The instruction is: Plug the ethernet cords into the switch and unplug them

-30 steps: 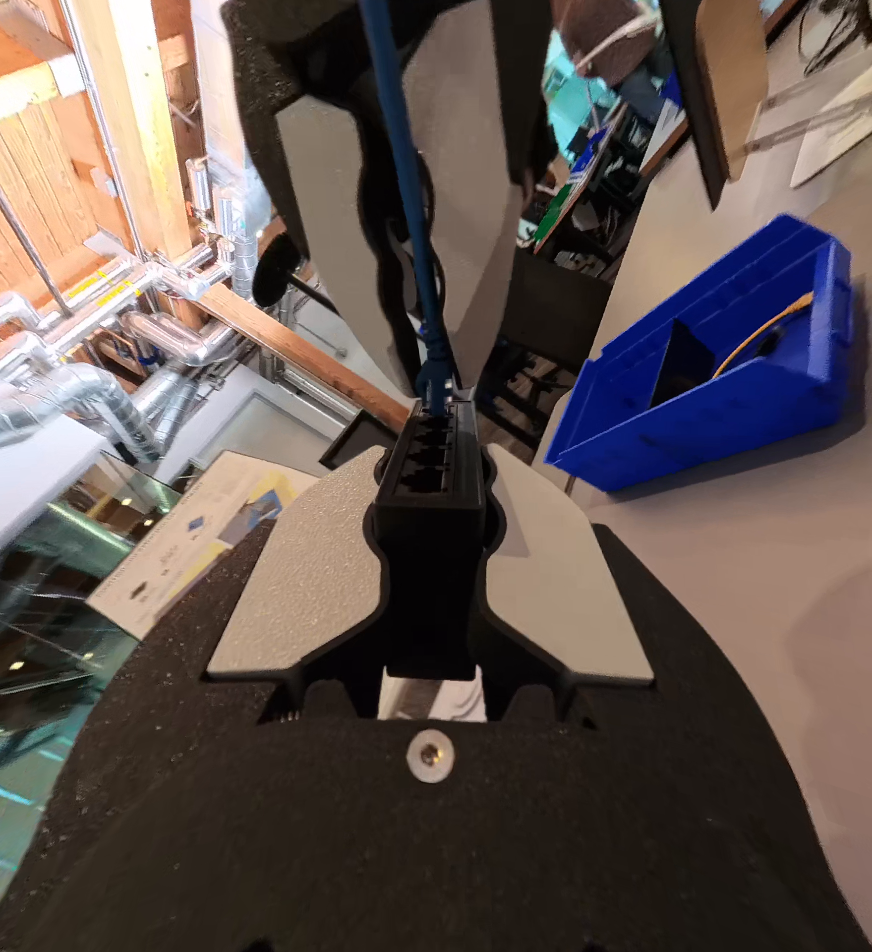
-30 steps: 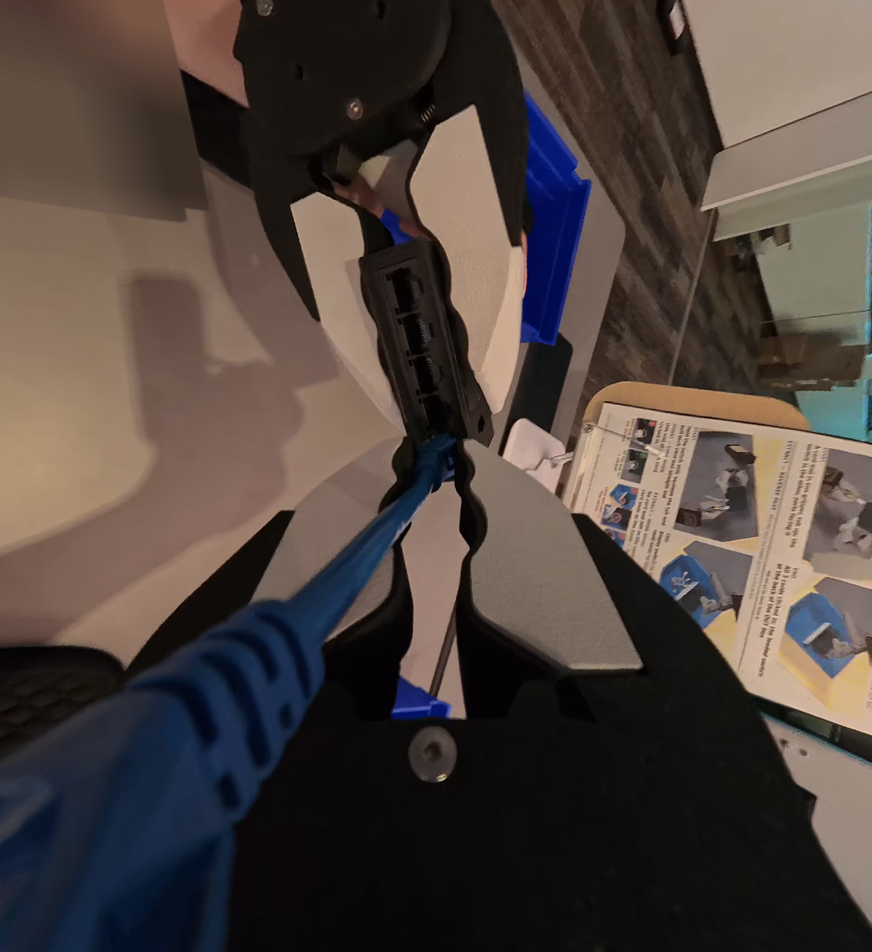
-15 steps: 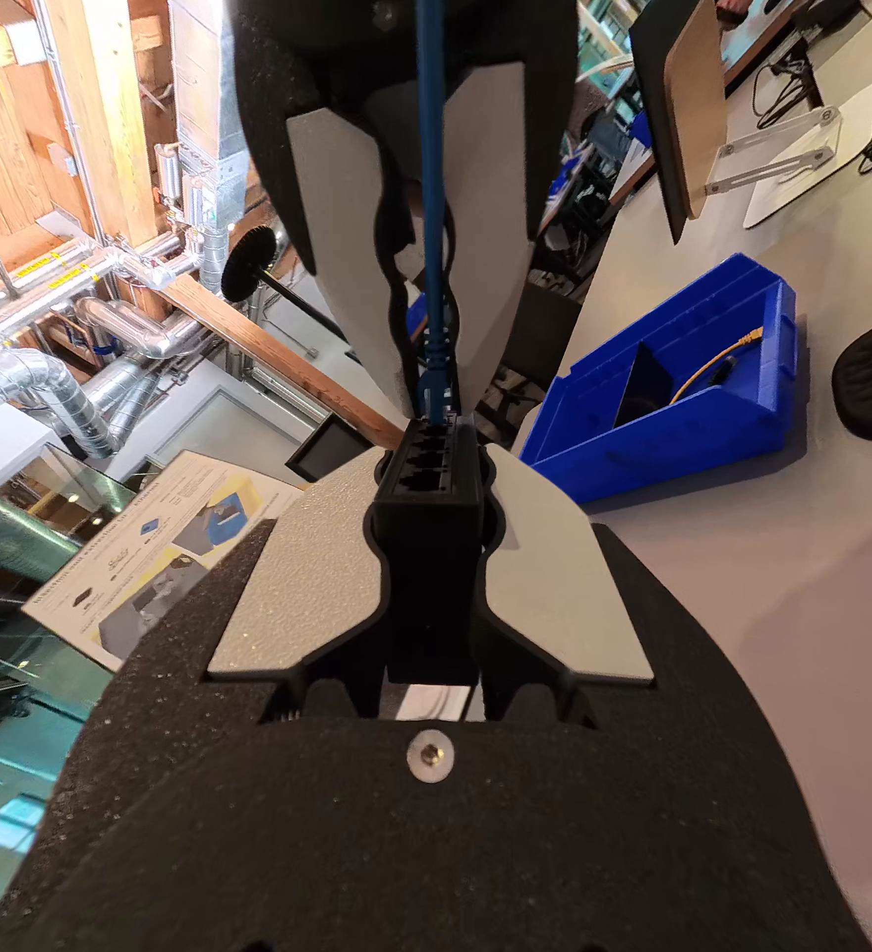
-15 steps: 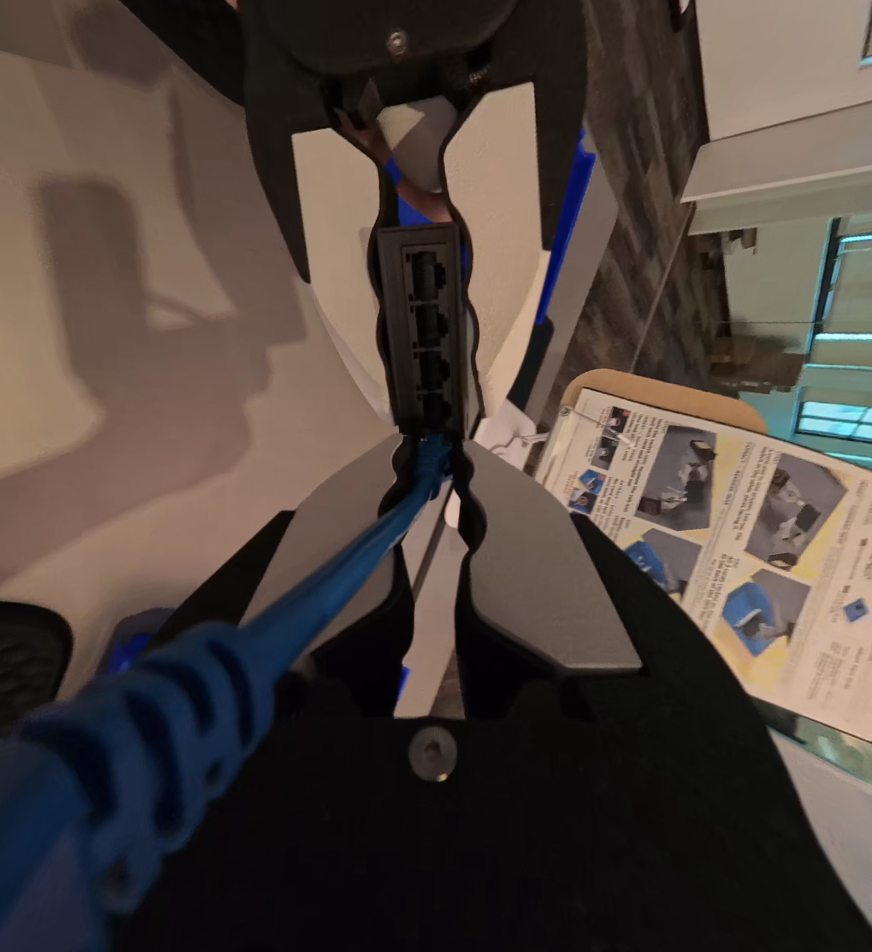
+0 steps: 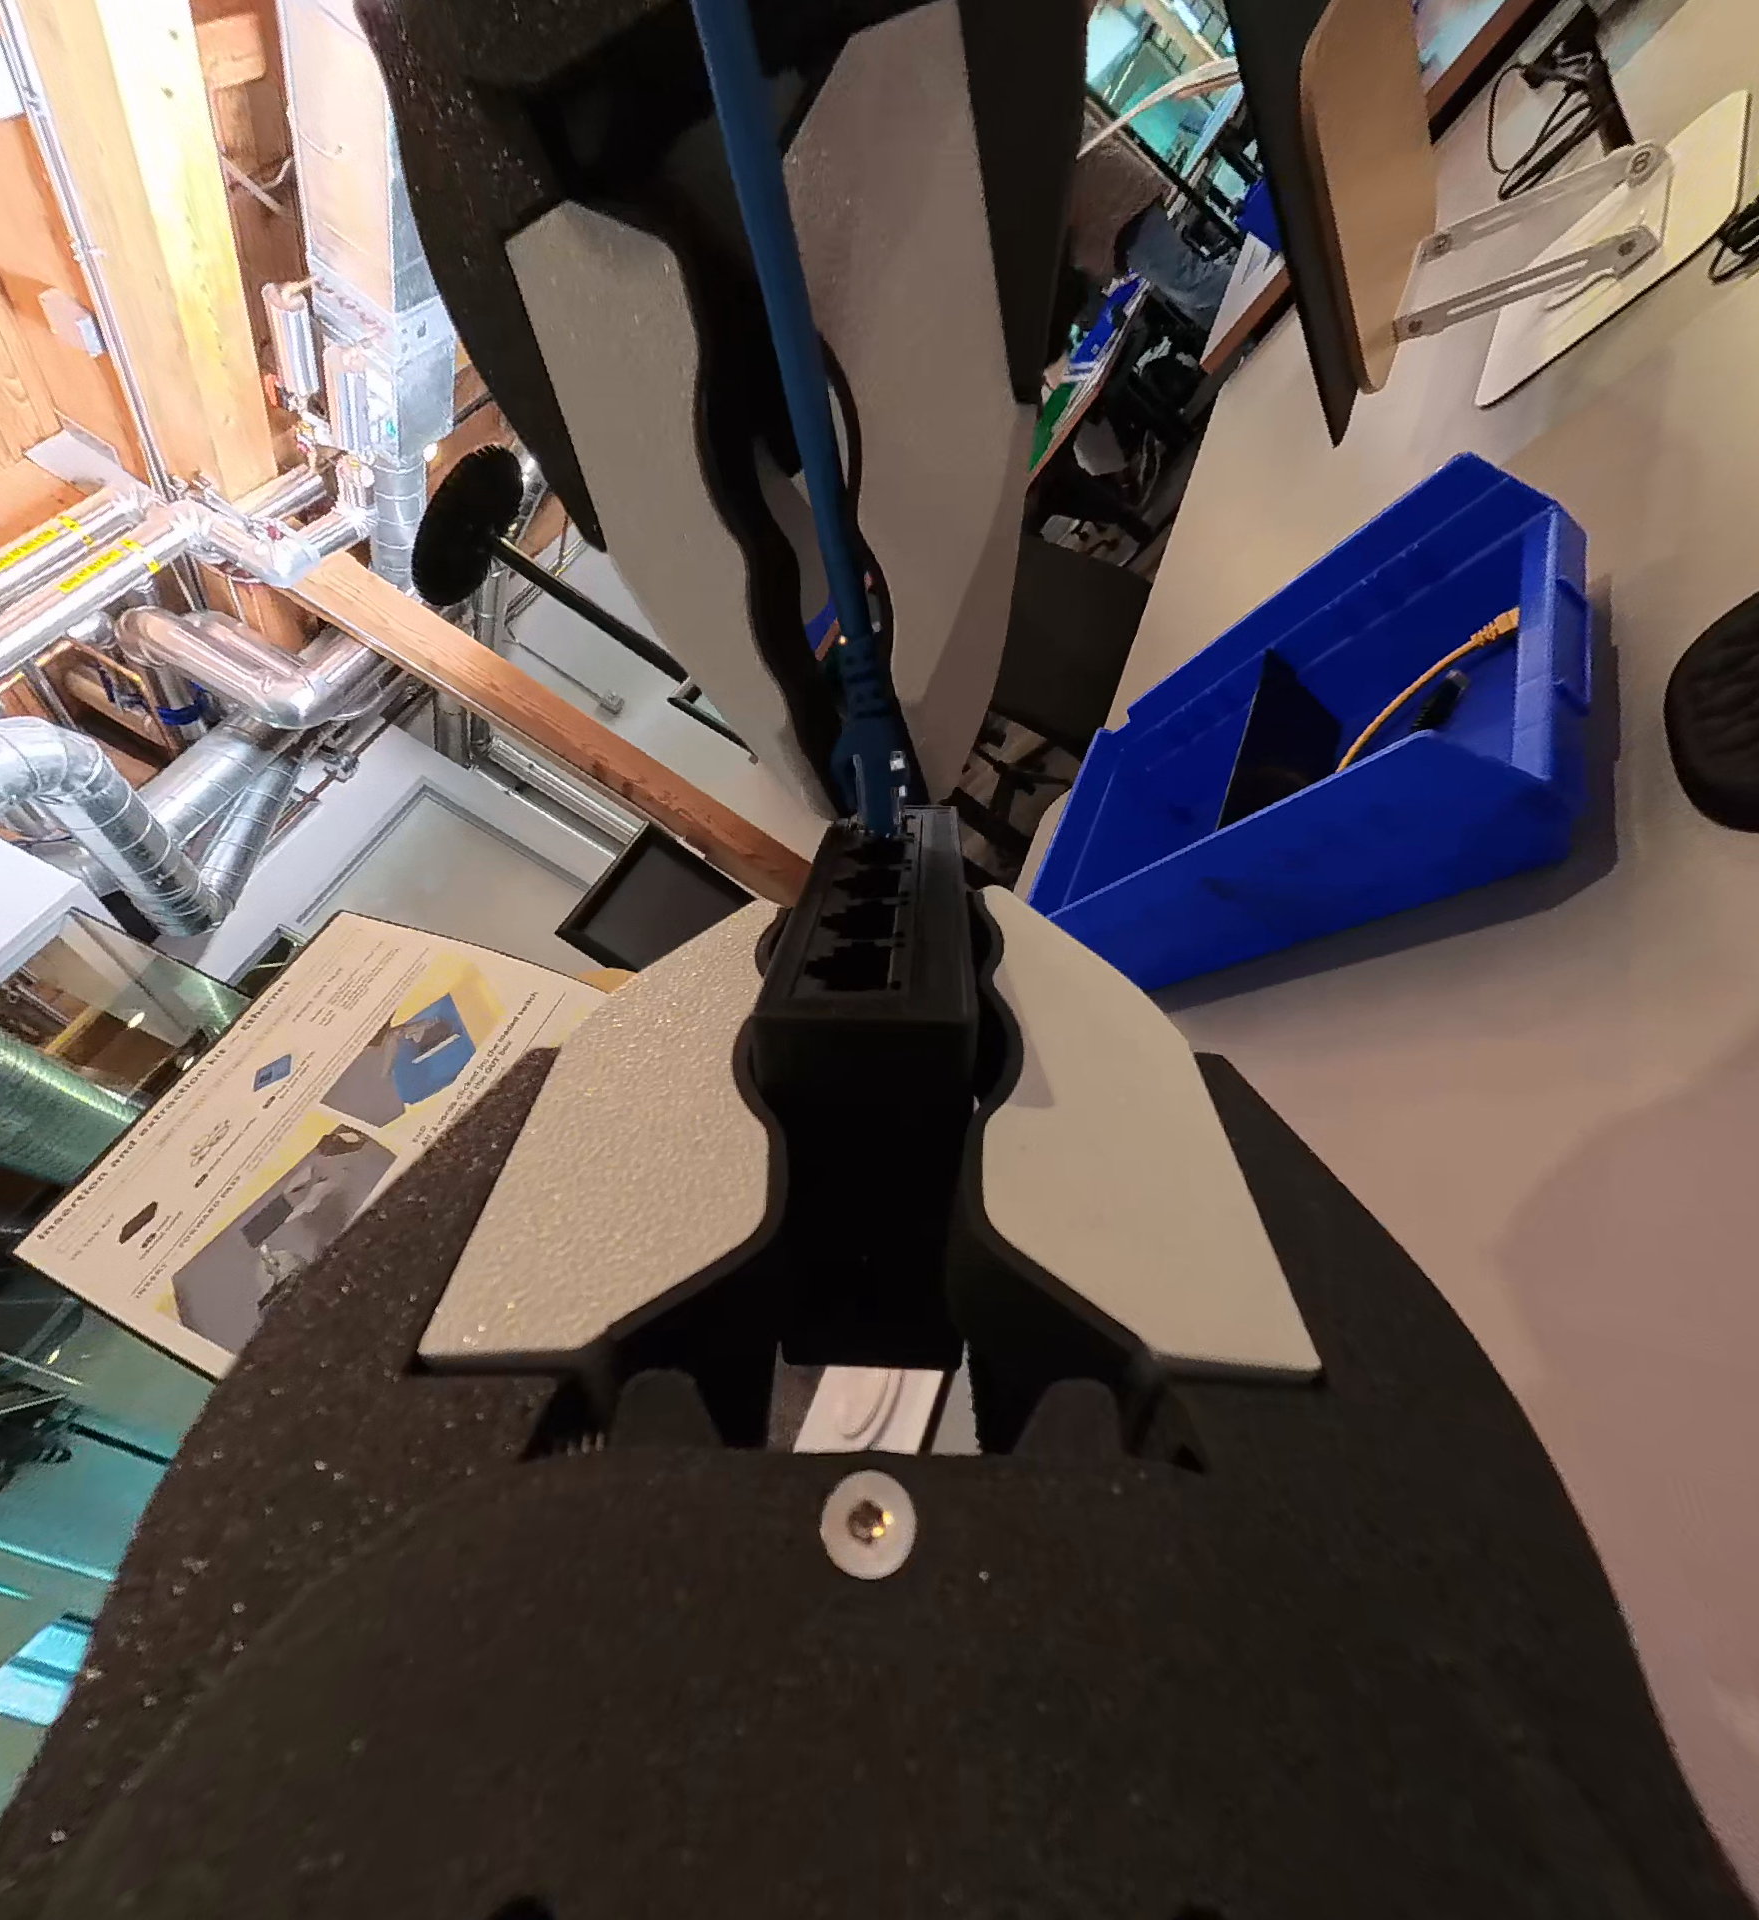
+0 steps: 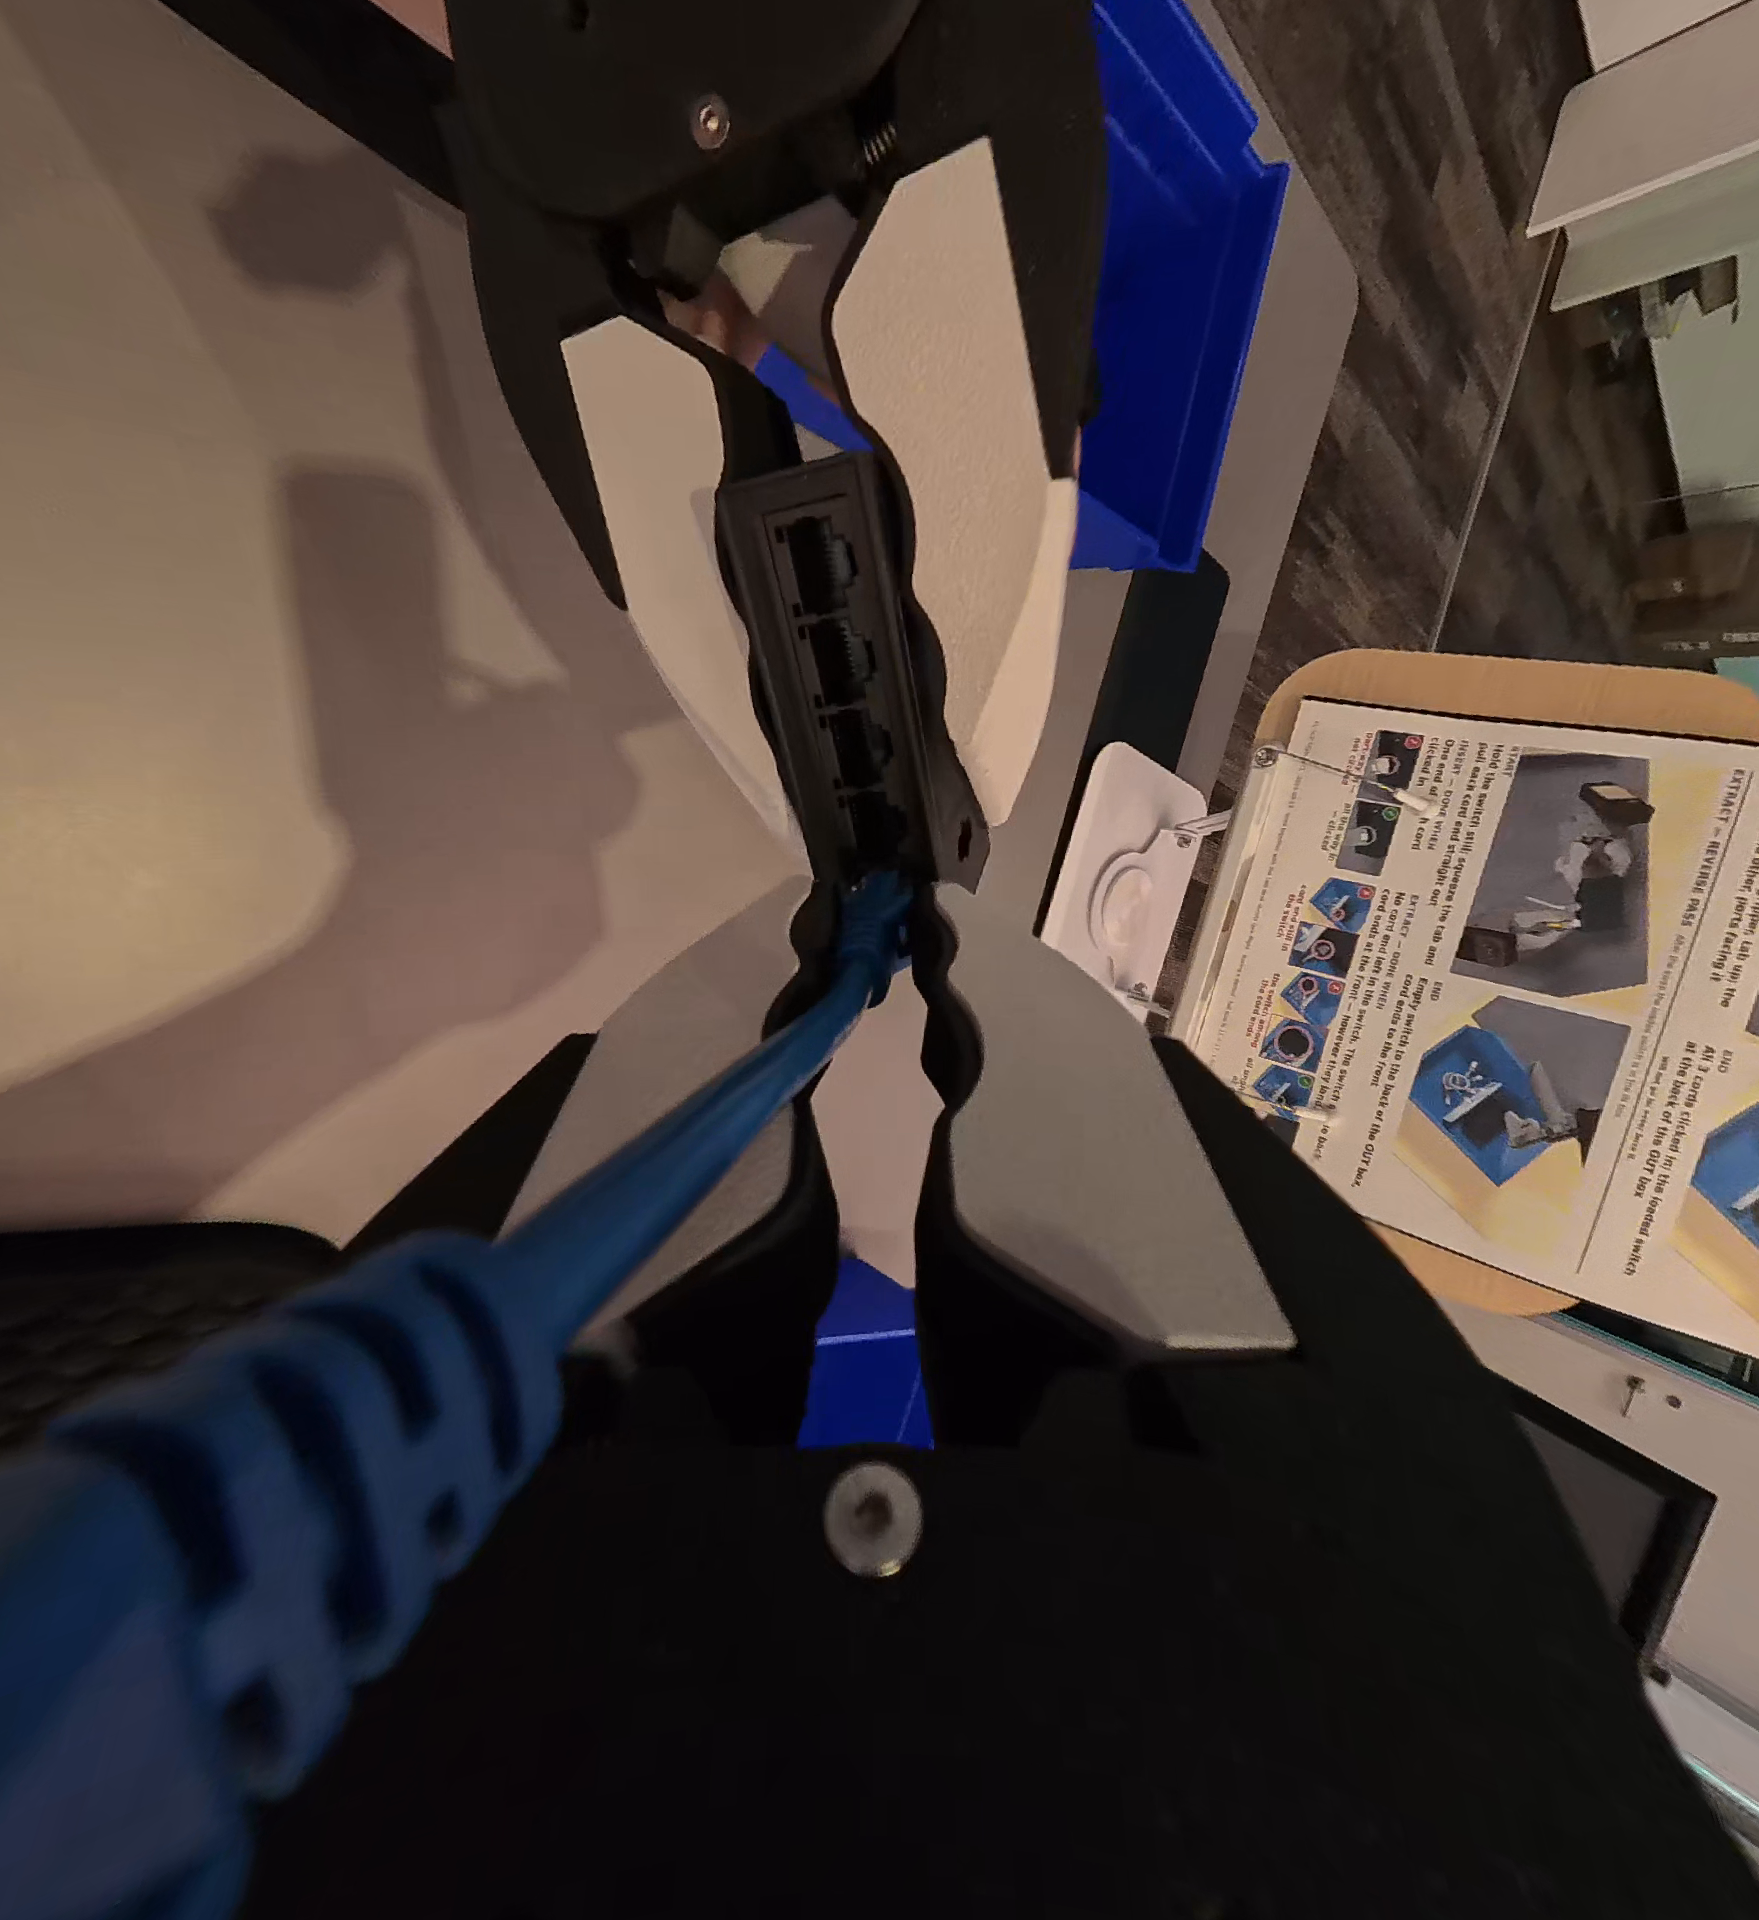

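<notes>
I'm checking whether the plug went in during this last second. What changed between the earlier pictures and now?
Little changed. The left gripper stays shut on the black switch, and the right gripper stays shut on the blue cord, its plug at the switch's end port throughout. Only the pair's tilt and the background shifted. Whether the plug seated deeper cannot be told.

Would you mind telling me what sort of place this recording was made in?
Probably a workshop or lab in an industrial-style building. Bare silver ducts and pipes run under wooden beams, a blue parts bin sits on a grey worktable, and an illustrated instruction sheet stands on a display stand.
</notes>
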Demonstrator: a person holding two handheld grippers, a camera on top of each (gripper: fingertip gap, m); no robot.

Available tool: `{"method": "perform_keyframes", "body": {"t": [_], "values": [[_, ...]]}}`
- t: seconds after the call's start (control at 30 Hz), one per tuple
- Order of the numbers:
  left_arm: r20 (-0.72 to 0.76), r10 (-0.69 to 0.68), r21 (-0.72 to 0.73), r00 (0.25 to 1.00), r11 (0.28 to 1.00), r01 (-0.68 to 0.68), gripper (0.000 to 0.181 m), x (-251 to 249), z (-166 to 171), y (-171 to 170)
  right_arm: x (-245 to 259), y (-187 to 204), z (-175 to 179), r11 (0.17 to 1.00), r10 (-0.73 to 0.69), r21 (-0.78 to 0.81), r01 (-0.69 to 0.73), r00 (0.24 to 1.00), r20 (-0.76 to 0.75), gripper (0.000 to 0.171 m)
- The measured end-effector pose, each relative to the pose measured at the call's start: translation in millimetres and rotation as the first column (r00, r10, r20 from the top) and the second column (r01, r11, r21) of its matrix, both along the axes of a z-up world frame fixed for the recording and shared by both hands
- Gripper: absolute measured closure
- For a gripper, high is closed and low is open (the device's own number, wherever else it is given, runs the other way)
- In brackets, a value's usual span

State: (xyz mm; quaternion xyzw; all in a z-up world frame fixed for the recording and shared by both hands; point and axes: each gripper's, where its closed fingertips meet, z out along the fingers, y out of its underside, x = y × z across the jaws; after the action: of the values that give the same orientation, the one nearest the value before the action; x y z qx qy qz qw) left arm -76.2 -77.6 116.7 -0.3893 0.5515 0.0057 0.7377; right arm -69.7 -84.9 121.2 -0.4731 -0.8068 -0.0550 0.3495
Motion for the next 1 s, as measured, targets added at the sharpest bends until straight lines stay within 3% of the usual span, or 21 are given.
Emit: {"method": "perform_keyframes", "body": {"t": [0.07,0.1,0.13,0.17,0.23,0.27,0.33,0.4,0.6,0.73,0.9,1.0], "values": [[0.0,0.009,-0.001,1.0,1.0,-0.009,0.15,-1.6,1.4,0.8,-0.8,-0.3,2.3,1.0,-0.002,0.019,0.003,1.0,-0.014,0.158],[0.016,0.11,0.018,0.994,0.994,-0.111,0.151,-10.3,4.1,13.4,0.9,-6.6,1.2,1.0,0.009,-0.017,-0.009,1.0,0.009,0.16],[-0.02,0.32,0.082,0.947,0.945,-0.318,0.15,-34.5,4.9,42.5,0.7,-30.6,-8.6,0.98,0.019,-0.201,-0.013,0.999,0.029,0.16],[-0.012,0.406,0.067,0.914,0.912,-0.404,0.151,-57.2,5.8,61.1,1.9,-38.0,-15.8,0.976,0.023,-0.218,-0.012,0.999,0.049,0.16],[0.215,0.119,-0.168,0.969,0.982,-0.083,0.151,-56.0,27.4,38.0,8.0,-0.7,0.9,0.978,0.023,0.205,-0.035,0.998,0.062,0.159],[0.266,0.087,-0.162,0.96,0.986,-0.044,0.151,-57.5,39.2,29.6,5.8,0.0,7.2,0.984,0.018,0.179,-0.02,1.0,0.012,0.159],[0.146,0.164,-0.07,0.976,0.985,-0.155,0.151,-57.3,32.2,34.1,-0.9,-2.3,11.4,0.998,0.01,0.063,-0.006,0.998,-0.067,0.159],[0.04,0.055,-0.062,0.998,0.997,-0.052,0.151,-37.2,14.0,23.0,-4.8,1.0,11.3,0.998,0.022,0.059,-0.017,0.996,-0.087,0.159],[-0.139,0.094,-0.104,0.986,0.989,-0.109,0.15,-16.2,-25.2,35.3,16.5,12.2,-10.2,1.0,-0.023,-0.014,0.023,1.0,-0.002,0.159],[-0.158,0.09,-0.166,0.983,0.979,-0.117,0.15,-16.7,-29.8,38.2,111.6,61.6,-44.3,0.948,-0.282,-0.081,0.307,0.931,0.23,0.159],[-0.155,0.138,-0.18,0.978,0.97,-0.165,0.151,-32.9,-19.0,41.5,247.7,94.4,-110.6,0.771,-0.502,-0.153,0.618,0.737,0.452,0.159],[-0.165,0.149,-0.196,0.975,0.964,-0.18,0.15,-38.7,-18.1,43.1,291.9,102.0,-147.7,0.666,-0.566,-0.203,0.717,0.664,0.488,0.159]]}}
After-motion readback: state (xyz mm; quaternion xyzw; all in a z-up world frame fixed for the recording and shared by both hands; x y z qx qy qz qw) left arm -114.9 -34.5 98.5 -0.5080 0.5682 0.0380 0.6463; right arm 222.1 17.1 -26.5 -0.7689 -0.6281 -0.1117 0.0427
